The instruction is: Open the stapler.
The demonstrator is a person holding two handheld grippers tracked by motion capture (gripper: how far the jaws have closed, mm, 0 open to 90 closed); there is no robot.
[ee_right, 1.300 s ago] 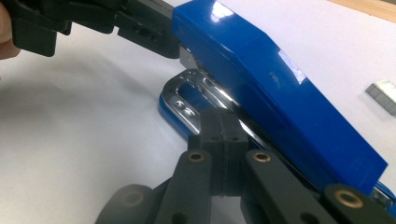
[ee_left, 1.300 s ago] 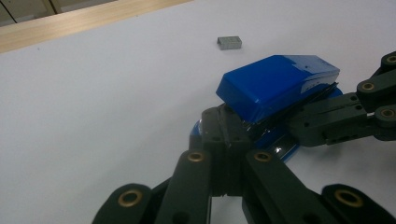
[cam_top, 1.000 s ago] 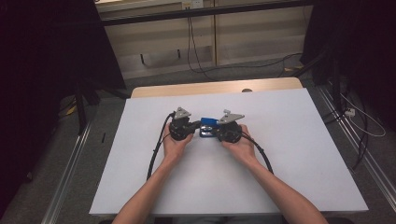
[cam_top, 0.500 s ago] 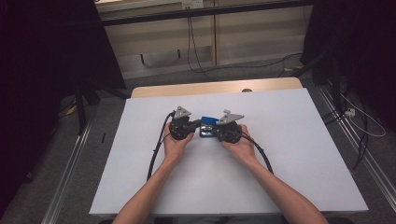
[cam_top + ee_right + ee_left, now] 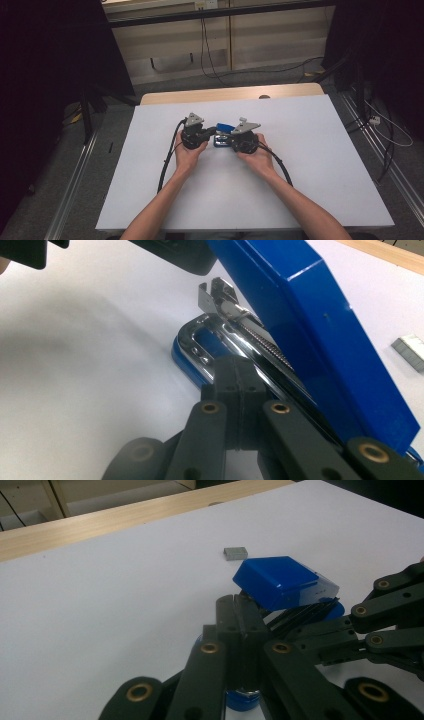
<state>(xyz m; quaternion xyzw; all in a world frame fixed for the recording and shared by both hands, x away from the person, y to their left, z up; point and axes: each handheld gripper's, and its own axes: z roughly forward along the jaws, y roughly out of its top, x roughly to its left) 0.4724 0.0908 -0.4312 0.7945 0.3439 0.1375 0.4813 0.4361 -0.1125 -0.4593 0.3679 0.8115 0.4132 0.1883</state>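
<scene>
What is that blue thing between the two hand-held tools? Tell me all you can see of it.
It is a glossy blue stapler, plastic-looking outside with shiny metal inside. Its blue lid is swung up and tilted, baring the chrome staple channel and a thin spring; the blue base lies on the white table. It sits mid-table between the left gripper and the right gripper, whose closed black jaws meet it from both sides. A small grey strip of staples lies apart, beyond it.

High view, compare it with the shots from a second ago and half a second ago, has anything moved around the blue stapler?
Nothing visibly changed. The left gripper and the right gripper stay shut at the blue stapler, whose lid is lifted open, in the middle of the white table. Both hands hold the same spots, and the small strip of staples lies beyond the stapler.
</scene>
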